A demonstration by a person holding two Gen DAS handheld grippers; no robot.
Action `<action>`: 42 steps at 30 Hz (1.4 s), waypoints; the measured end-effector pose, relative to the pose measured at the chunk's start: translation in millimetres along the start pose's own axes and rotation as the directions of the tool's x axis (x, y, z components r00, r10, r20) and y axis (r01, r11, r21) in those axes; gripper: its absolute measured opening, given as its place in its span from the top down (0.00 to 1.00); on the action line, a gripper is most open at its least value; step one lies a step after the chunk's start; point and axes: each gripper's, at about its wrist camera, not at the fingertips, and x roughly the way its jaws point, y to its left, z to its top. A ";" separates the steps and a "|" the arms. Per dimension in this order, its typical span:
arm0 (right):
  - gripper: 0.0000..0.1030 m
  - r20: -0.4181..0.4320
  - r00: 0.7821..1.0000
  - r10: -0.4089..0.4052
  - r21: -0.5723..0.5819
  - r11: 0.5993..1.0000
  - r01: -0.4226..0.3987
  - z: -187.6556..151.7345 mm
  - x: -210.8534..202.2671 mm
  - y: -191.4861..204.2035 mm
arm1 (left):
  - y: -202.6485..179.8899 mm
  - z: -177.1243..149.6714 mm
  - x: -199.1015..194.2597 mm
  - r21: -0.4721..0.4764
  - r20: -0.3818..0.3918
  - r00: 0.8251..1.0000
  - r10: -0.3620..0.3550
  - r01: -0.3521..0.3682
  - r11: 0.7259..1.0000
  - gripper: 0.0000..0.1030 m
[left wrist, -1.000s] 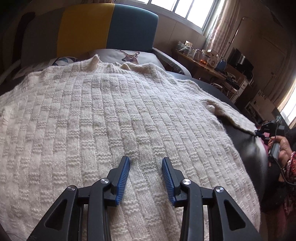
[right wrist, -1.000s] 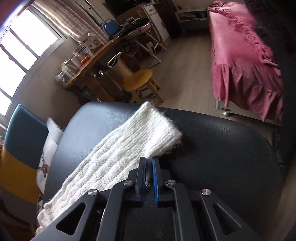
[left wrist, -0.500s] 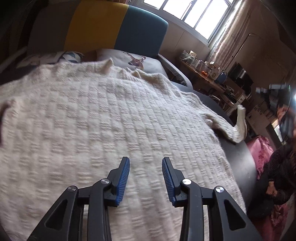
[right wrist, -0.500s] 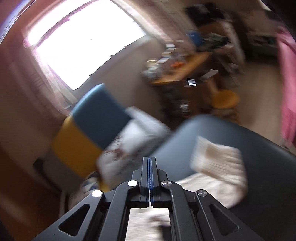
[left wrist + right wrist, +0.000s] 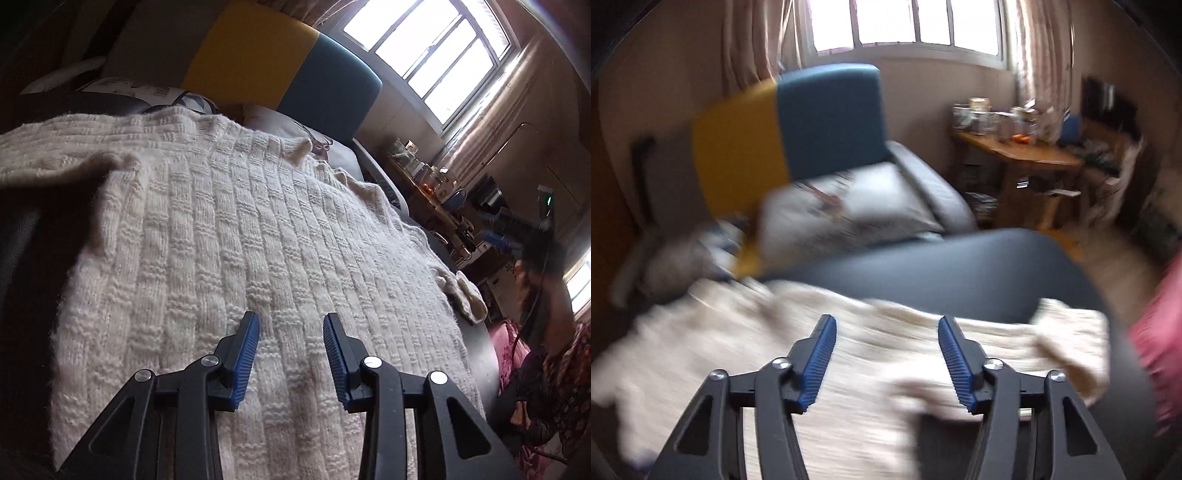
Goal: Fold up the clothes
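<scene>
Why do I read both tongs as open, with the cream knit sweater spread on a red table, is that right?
Not quite: the table under the cream knit sweater is black, not red, as the right wrist view shows. The left tongs and right tongs are both open, holding nothing.

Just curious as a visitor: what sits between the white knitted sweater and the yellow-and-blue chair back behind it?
A pale cushion with a deer print lies between the sweater and the chair back, clearest in the left wrist view.
</scene>
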 end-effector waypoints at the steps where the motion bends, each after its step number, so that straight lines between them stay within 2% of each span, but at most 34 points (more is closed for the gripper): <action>1: 0.43 -0.037 0.997 -0.069 -0.034 0.997 0.068 -7.5 13.5 -15.1 | -1.1 -0.4 0.7 0.002 0.002 1.000 0.003 -0.003 1.000 0.65; 2: 0.43 -0.069 0.989 -0.129 -0.065 0.990 0.124 -14.4 26.0 -29.3 | -2.1 -0.9 1.5 0.005 0.004 1.000 0.005 -0.005 1.000 0.65; 7: 0.43 -0.161 0.955 -0.247 -0.127 0.965 0.228 -38.2 70.9 -84.4 | -2.4 -2.7 3.2 0.005 0.010 1.000 0.002 -0.002 1.000 0.65; 12: 0.43 -0.182 0.935 -0.305 -0.155 0.948 0.279 -44.1 95.8 -115.4 | -0.3 -2.3 3.8 0.002 0.011 1.000 -0.008 0.008 1.000 0.65; 14: 0.44 -0.193 0.939 -0.285 -0.112 0.957 0.267 -43.4 102.3 -129.2 | 0.0 -2.2 3.8 0.002 0.012 1.000 -0.009 0.009 1.000 0.65; 15: 0.56 -0.200 0.941 -0.274 -0.089 0.961 0.261 -41.5 101.7 -133.4 | 0.6 -2.0 3.9 0.000 0.012 1.000 -0.013 0.013 1.000 0.65; 16: 0.78 -0.206 0.942 -0.263 -0.065 0.965 0.255 -39.5 101.2 -137.6 | 1.3 -1.8 3.9 -0.001 0.013 1.000 -0.016 0.016 1.000 0.65; 17: 0.85 -0.212 0.944 -0.252 -0.041 0.968 0.249 -37.6 100.6 -141.8 | 2.0 -2.0 3.8 -0.004 0.013 1.000 -0.020 0.020 1.000 0.65; 18: 0.97 -0.215 0.947 -0.238 -0.015 0.971 0.240 -35.6 99.2 -146.1 | 2.7 -2.2 3.7 -0.007 0.014 1.000 -0.024 0.025 1.000 0.65; 19: 1.00 -0.208 0.954 -0.214 0.017 0.975 0.223 -33.3 94.1 -150.4 | 3.5 -2.0 3.9 -0.011 0.015 0.999 -0.029 0.030 1.000 0.65; 22: 1.00 -0.167 0.971 -0.169 0.101 0.977 0.188 -24.2 73.3 -160.2 | 5.2 -1.7 4.3 -0.019 0.017 0.999 -0.041 0.042 0.999 0.65; 26: 1.00 -0.085 0.991 -0.106 0.164 0.979 0.119 -1.8 37.0 -154.0 | 7.1 -1.1 4.2 -0.027 0.019 0.998 -0.053 0.053 0.998 0.65; 30: 1.00 0.007 1.000 0.002 0.204 0.979 -0.003 26.6 1.2 -125.7 | 8.8 -0.5 3.7 -0.033 0.022 0.998 -0.063 0.064 0.997 0.65; 33: 1.00 0.053 0.993 0.101 0.183 0.977 -0.109 44.0 -18.9 -86.1 | 9.9 -0.3 3.5 -0.038 0.023 0.997 -0.071 0.072 0.997 0.65; 34: 1.00 0.057 0.992 0.117 0.163 0.979 -0.125 46.8 -22.8 -73.5 | 10.5 -0.6 3.1 -0.041 0.024 0.997 -0.076 0.077 0.996 0.65; 36: 1.00 0.030 0.997 0.065 0.127 0.990 -0.068 41.7 -13.7 -66.6 | 11.9 -0.4 2.5 -0.046 0.025 0.996 -0.084 0.085 0.995 0.65; 38: 0.98 0.006 1.000 0.012 0.090 0.996 -0.012 36.6 -4.6 -59.8 | 13.1 -0.3 1.9 -0.051 0.026 0.995 -0.092 0.093 0.994 0.65; 39: 0.88 -0.005 1.000 -0.015 0.071 0.997 0.016 34.1 0.0 -56.3 | 13.6 -0.4 1.6 -0.053 0.027 0.995 -0.095 0.097 0.994 0.65; 40: 0.58 -0.016 0.999 -0.042 0.051 0.998 0.043 31.6 4.5 -52.9 | 13.9 -0.6 1.5 -0.055 0.028 0.995 -0.097 0.099 0.994 0.65; 42: 0.15 -0.039 0.994 -0.106 0.013 0.994 0.106 18.5 21.1 -59.7 | 13.5 -0.6 1.9 -0.054 0.028 0.995 -0.096 0.097 0.994 0.65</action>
